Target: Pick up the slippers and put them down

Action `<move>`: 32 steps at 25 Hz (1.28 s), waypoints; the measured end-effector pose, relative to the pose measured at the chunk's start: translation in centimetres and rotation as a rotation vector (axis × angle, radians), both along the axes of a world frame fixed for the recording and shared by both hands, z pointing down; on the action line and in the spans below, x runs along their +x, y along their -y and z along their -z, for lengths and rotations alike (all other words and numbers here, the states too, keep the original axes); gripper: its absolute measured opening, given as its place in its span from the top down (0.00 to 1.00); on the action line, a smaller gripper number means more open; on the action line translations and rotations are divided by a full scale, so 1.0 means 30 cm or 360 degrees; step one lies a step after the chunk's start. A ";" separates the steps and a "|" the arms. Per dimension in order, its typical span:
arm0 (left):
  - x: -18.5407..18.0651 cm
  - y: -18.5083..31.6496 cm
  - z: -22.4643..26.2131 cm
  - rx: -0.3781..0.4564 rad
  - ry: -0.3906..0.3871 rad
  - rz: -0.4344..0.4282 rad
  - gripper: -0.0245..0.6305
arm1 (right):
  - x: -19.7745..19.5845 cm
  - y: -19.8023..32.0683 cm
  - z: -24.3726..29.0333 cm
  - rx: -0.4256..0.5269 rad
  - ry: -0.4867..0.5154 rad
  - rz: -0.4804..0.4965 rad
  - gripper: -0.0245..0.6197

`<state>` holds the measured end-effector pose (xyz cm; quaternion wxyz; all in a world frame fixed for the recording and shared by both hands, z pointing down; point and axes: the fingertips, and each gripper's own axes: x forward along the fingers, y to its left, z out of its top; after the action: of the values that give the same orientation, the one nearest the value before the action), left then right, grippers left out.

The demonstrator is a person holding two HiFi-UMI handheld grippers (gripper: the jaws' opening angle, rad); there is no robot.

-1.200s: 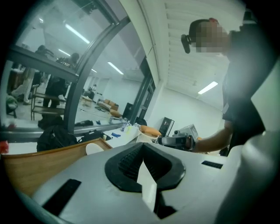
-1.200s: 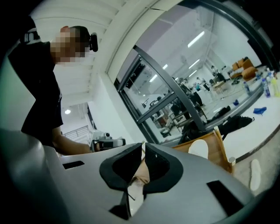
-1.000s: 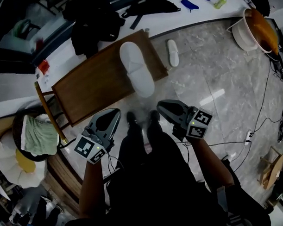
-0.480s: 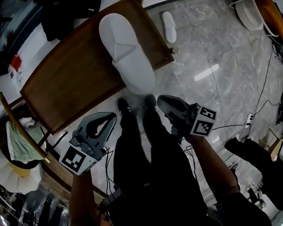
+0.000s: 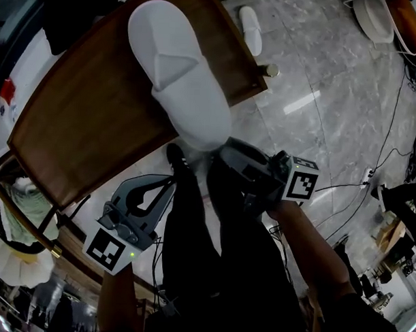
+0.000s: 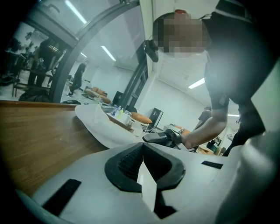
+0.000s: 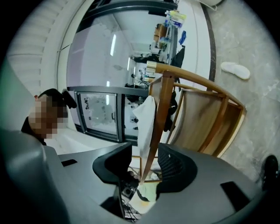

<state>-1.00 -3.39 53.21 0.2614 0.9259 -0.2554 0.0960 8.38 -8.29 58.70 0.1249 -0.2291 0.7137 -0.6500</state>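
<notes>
White slipper (image 5: 180, 79) is overhanging the wooden top (image 5: 80, 123).
My right claw (image 5: 225, 156), just opening and empty, is crowding its five-o'clock end; a nudge could drop it.

I see the first slipper (image 5: 178, 76) flat on the wooden table (image 5: 80, 123), upper side up. It is white, soft and long, and it lies slantwise. Its end nearest to me reaches the table's edge and seems to go a little over it. The second slipper (image 5: 250, 30), also white, lies on the floor (image 5: 334, 71) beyond the table's far right corner, well apart from the first.
</notes>
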 end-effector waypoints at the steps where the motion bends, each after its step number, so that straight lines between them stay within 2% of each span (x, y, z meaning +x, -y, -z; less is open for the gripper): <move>1: 0.001 -0.003 -0.010 0.0000 0.0005 -0.0010 0.95 | -0.011 0.001 -0.003 -0.0011 0.0026 0.0015 0.71; 4: -0.003 -0.008 -0.032 -0.0010 0.0013 -0.0029 0.95 | -0.035 0.006 -0.014 -0.0030 0.0068 0.0041 0.67; 14: -0.018 -0.015 -0.046 0.0011 0.0005 -0.0040 0.95 | -0.049 0.046 -0.037 -0.0123 0.0209 -0.0026 0.67; 20: -0.014 -0.009 -0.037 0.0023 -0.0026 -0.0038 0.95 | -0.054 0.053 -0.044 -0.0102 0.0188 -0.0010 0.68; 28: -0.012 -0.028 -0.049 0.0026 -0.0026 -0.0042 0.95 | -0.064 0.062 -0.011 -0.0039 0.0212 0.0017 0.83; 32: -0.009 -0.028 -0.047 0.0037 -0.0039 -0.0040 0.95 | -0.060 0.055 -0.018 -0.0039 0.0216 0.0031 0.84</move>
<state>-1.28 -2.54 54.63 0.2524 0.9331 -0.2416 0.0850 6.58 -9.93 59.24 0.1640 -0.1791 0.6978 -0.6739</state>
